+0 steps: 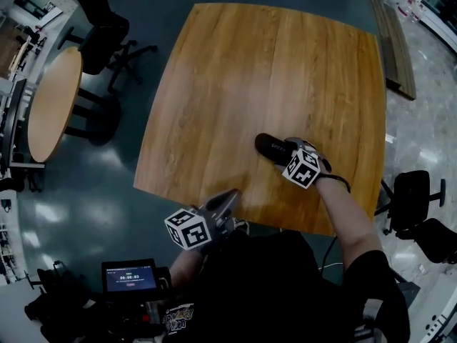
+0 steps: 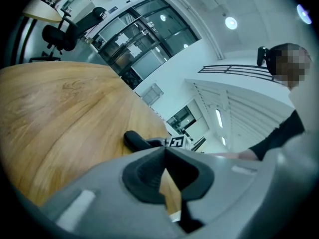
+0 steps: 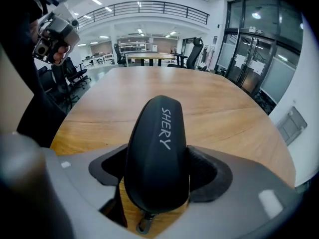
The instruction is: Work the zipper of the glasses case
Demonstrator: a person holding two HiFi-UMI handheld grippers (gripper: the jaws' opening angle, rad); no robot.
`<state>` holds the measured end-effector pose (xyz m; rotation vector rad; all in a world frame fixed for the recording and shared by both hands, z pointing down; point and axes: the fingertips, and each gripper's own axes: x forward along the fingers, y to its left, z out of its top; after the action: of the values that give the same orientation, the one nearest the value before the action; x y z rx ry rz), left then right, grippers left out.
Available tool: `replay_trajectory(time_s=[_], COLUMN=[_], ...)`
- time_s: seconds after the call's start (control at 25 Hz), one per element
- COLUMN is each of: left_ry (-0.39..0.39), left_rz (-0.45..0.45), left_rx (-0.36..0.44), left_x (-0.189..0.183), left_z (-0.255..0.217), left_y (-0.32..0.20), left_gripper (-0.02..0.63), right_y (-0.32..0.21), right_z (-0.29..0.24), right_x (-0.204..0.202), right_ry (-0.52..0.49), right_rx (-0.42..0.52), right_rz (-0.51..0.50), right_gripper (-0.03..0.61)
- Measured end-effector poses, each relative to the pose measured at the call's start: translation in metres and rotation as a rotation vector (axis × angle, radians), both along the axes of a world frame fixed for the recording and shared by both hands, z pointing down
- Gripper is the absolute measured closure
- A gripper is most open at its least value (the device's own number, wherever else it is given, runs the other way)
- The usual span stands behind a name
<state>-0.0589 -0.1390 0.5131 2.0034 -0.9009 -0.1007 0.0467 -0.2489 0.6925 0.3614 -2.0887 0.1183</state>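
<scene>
A black glasses case point(image 1: 270, 147) lies on the wooden table point(image 1: 235, 70), toward its near right side. My right gripper point(image 1: 287, 151) reaches down over the case's near end. In the right gripper view the case point(image 3: 157, 148), lettered in white, lies between the wide-set jaws of the right gripper point(image 3: 157, 176), and a gap shows at the left pad. Its zipper pull point(image 3: 144, 226) hangs at the near end. My left gripper point(image 1: 227, 197) hovers at the table's near edge, shut and empty. In the left gripper view the shut left gripper point(image 2: 164, 151) points toward the case point(image 2: 135, 141).
A round wooden table point(image 1: 53, 102) and black office chairs point(image 1: 103, 31) stand to the left of my table. Another chair point(image 1: 418, 199) is at the right. A small screen point(image 1: 128, 276) sits below, near my body. The table's front edge point(image 1: 214, 207) runs just under the left gripper.
</scene>
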Motion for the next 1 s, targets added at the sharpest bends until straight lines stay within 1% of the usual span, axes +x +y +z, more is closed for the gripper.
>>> replay_trajectory(time_s=[0.08, 0.12, 0.16, 0.24, 0.28, 0.36, 0.4, 0.44, 0.52, 0.56, 0.6, 0.64, 0.68, 0.72, 0.76, 0.84, 0.88, 0.92, 1.0], left_ry=[0.0, 0.001, 0.0, -0.023, -0.05, -0.125, -0.165, -0.201, -0.249, -0.263, -0.275, -0.287, -0.295, -0.291, -0.266, -0.177, -0.139, -0.116, -0.081], left_rz=[-0.028, -0.038, -0.042, -0.026, -0.005, 0.064, 0.109, 0.158, 0.27, 0.345, 0.436, 0.537, 0.64, 0.737, 0.829, 0.988, 1.045, 1.081, 1.094], left_rx=[-0.013, -0.014, -0.01, 0.01, 0.028, 0.081, 0.11, 0.137, 0.18, 0.195, 0.207, 0.214, 0.217, 0.214, 0.204, 0.171, 0.157, 0.148, 0.151], left_x=[-0.002, -0.004, -0.006, -0.008, -0.008, -0.007, -0.006, -0.005, 0.001, 0.009, 0.019, 0.03, 0.043, 0.056, 0.068, 0.09, 0.096, 0.1, 0.102], left_z=[0.003, 0.004, 0.003, 0.001, 0.0, -0.005, -0.009, -0.014, -0.026, -0.032, -0.038, -0.042, -0.045, -0.048, -0.052, -0.061, -0.065, -0.066, -0.068], left_y=[0.0, -0.003, -0.007, -0.017, -0.022, -0.032, -0.039, -0.046, -0.06, -0.065, -0.066, -0.064, -0.06, -0.054, -0.046, -0.026, -0.018, -0.013, -0.01], left_gripper=[0.614, 0.615, 0.615, 0.614, 0.614, 0.613, 0.576, 0.522, 0.48, 0.445, 0.389, 0.348, 0.33, 0.311, 0.284, 0.282, 0.282, 0.282, 0.307], right_y=[-0.002, -0.004, -0.005, -0.004, -0.002, 0.004, 0.007, 0.011, 0.019, 0.026, 0.034, 0.043, 0.052, 0.061, 0.07, 0.085, 0.091, 0.095, 0.097], right_z=[-0.005, -0.012, -0.021, -0.046, -0.061, -0.092, -0.108, -0.125, -0.153, -0.165, -0.176, -0.186, -0.196, -0.204, -0.211, -0.224, -0.228, -0.231, -0.233], right_x=[-0.003, -0.006, -0.008, -0.011, -0.012, -0.012, -0.012, -0.012, -0.013, -0.013, -0.015, -0.017, -0.019, -0.023, -0.027, -0.036, -0.04, -0.042, -0.042], right_ry=[-0.018, -0.029, -0.033, -0.021, -0.012, -0.003, -0.001, 0.005, 0.032, 0.052, 0.074, 0.092, 0.104, 0.112, 0.116, 0.119, 0.126, 0.136, 0.142], right_rx=[0.018, 0.05, 0.102, 0.25, 0.33, 0.468, 0.525, 0.577, 0.674, 0.717, 0.753, 0.783, 0.806, 0.824, 0.836, 0.843, 0.839, 0.831, 0.805], right_rz=[-0.025, -0.047, -0.081, -0.186, -0.247, -0.355, -0.4, -0.445, -0.55, -0.614, -0.681, -0.744, -0.8, -0.847, -0.889, -0.956, -0.982, -1.001, -1.003], right_gripper=[0.236, 0.241, 0.241, 0.244, 0.244, 0.244, 0.244, 0.244, 0.244, 0.244, 0.244, 0.244, 0.244, 0.244, 0.244, 0.245, 0.244, 0.244, 0.239])
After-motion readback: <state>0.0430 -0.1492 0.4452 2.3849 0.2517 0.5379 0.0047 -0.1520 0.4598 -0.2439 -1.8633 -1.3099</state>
